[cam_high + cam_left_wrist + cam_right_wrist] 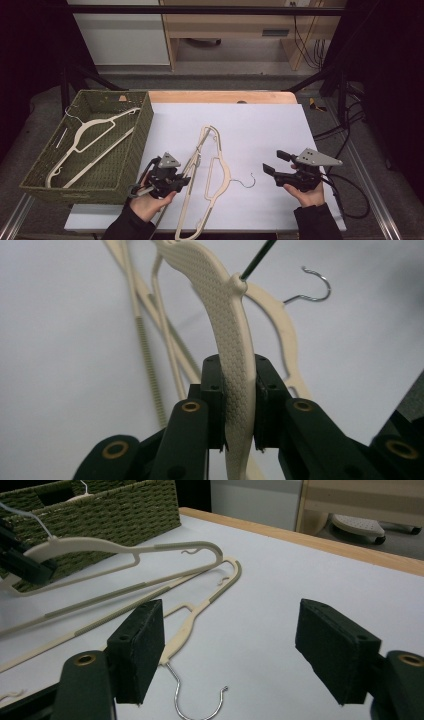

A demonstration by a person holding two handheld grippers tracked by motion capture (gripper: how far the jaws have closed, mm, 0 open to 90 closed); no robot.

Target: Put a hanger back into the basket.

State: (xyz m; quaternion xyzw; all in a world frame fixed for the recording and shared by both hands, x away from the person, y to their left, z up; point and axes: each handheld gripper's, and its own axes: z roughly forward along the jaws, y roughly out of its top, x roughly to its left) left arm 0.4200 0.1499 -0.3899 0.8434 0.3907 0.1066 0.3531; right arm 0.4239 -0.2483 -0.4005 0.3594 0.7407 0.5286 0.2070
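Clamping a cream hanger (235, 365) at lower centre, the left gripper (167, 179) risks dragging the second hanger (220, 172) tangled beneath it on the white surface (270, 130); right gripper (292, 175) fingers gape empty.

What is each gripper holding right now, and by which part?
The left gripper is clamped on a cream hanger by its textured shoulder arm, below the hook. The right gripper is open, holding nothing.
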